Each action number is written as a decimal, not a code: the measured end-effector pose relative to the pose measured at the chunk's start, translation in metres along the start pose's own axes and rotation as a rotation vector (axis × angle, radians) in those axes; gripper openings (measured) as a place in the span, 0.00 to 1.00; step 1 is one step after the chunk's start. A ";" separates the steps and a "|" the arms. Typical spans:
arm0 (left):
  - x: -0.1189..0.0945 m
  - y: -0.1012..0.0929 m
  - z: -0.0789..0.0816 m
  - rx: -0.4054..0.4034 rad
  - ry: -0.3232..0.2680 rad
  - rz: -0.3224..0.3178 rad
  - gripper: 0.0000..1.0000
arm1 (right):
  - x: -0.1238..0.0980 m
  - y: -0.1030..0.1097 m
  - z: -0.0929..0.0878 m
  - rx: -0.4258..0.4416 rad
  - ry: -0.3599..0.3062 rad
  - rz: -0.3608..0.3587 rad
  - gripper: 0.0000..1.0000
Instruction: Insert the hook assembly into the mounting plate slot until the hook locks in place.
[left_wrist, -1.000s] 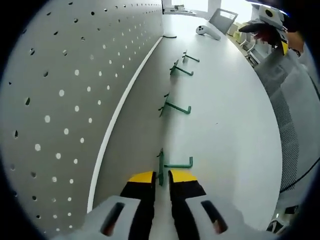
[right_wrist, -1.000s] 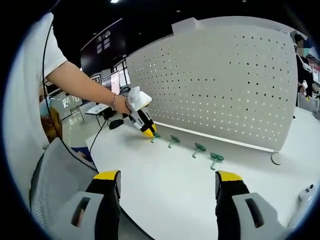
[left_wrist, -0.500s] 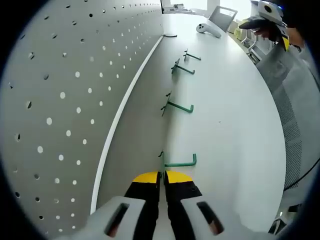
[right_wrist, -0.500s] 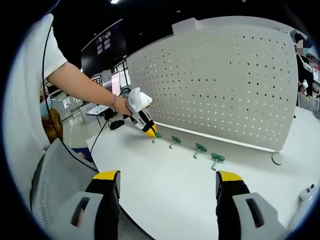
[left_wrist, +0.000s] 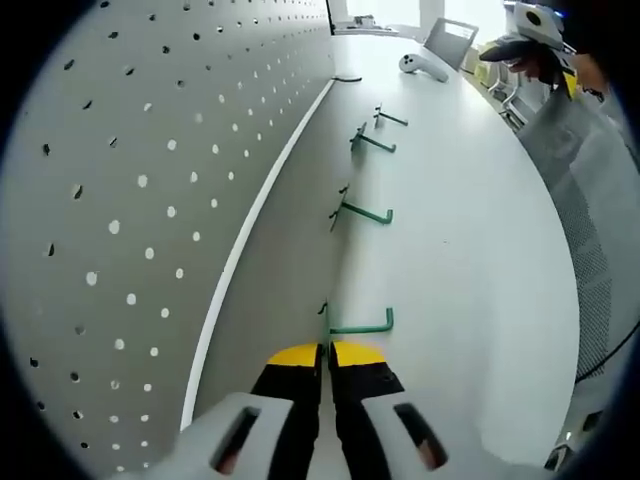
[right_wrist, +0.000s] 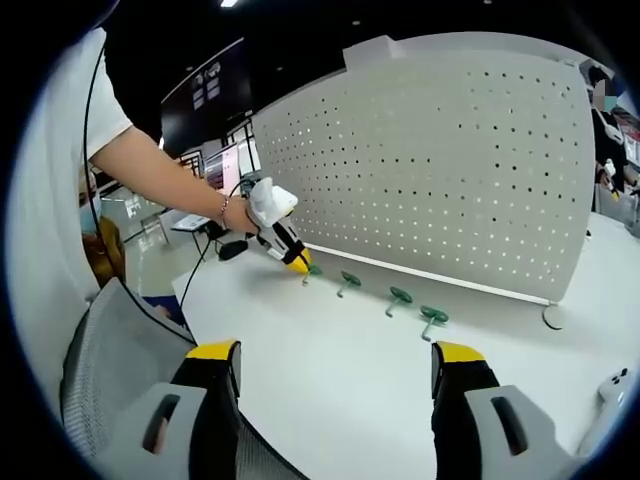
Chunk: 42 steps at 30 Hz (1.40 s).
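my left gripper (left_wrist: 327, 352): jaws pressed together on the nearest green metal hook (left_wrist: 345, 324), lower centre, probably pinching its backplate | white perforated pegboard (left_wrist: 150, 180) fills left | my right gripper (right_wrist: 335, 365): jaws spread wide, bottom, over white tabletop (right_wrist: 400, 380)

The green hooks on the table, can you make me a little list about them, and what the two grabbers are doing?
hooks: four green hooks in a row on the white table, along the foot of the pegboard
nearest hook: shut left gripper pinches its plate end
other hooks: second, third, fourth, untouched
right gripper: open, empty, held back from the table
pegboard holes: no hook in them yet
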<state>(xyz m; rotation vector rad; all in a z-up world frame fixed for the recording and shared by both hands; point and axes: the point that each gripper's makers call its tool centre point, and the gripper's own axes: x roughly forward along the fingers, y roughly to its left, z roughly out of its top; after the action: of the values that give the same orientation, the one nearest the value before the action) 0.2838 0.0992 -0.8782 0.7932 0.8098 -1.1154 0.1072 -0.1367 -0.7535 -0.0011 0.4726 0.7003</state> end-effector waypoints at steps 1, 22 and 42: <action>-0.001 0.000 0.001 -0.012 -0.009 0.000 0.03 | 0.000 0.000 0.000 0.000 0.000 -0.001 0.76; -0.019 -0.001 0.031 -0.104 -0.155 0.036 0.03 | -0.002 -0.002 0.004 0.012 -0.020 -0.007 0.76; -0.048 -0.001 0.059 -0.148 -0.306 0.104 0.03 | -0.004 -0.004 0.010 0.022 -0.042 -0.008 0.75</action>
<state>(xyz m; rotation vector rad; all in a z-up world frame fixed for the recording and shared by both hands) 0.2800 0.0694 -0.8080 0.5185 0.5792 -1.0396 0.1106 -0.1407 -0.7437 0.0324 0.4395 0.6857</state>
